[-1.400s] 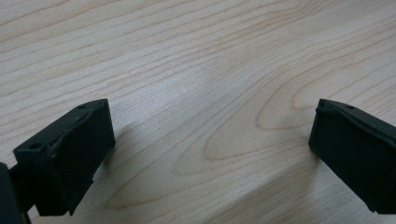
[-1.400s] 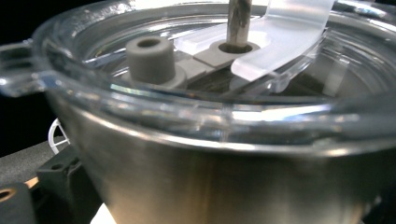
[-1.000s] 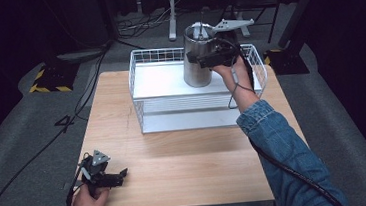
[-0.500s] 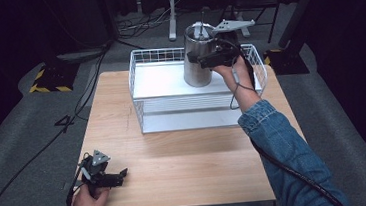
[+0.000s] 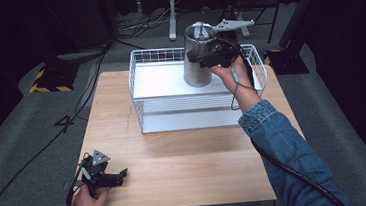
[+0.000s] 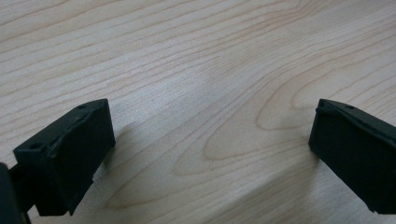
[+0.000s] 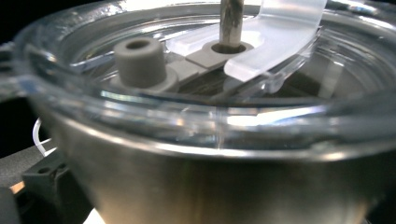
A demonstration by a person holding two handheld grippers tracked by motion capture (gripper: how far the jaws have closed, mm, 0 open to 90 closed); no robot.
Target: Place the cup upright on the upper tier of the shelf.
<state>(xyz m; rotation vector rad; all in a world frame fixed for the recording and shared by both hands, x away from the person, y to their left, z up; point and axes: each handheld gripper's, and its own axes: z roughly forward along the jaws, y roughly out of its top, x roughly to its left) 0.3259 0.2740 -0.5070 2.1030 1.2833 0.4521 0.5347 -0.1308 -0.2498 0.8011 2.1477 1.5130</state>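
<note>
— What's that in the wire basket (image 5: 142,89)?

— A tall metal canister (image 5: 198,61), brushed steel, standing upright at the basket's far right end. It has a clear plastic lid (image 7: 196,112) with a thin metal rod (image 7: 231,21) coming up through the middle and a small grey knob (image 7: 139,58) beside the rod (there's a frosted plastic tab next to it too).

— And it's being held?

— The right gripper (image 5: 206,59) is pressed against the canister's upper wall, just under the lid. Whether the jaws are actually clamped on it, I can't tell from here.

— The other hand?

— The left gripper (image 5: 108,177) rests well away from the basket, at the near left corner of the bench (image 5: 186,163), its jaws spread wide with nothing between them but bare wood.

— What's the bench like?

— Pale wood grain. Around it there's grey carpet (image 5: 29,141), black cables trailing across the floor, and a dark room behind the basket, with a white metal stand (image 5: 170,13) back there.
</note>
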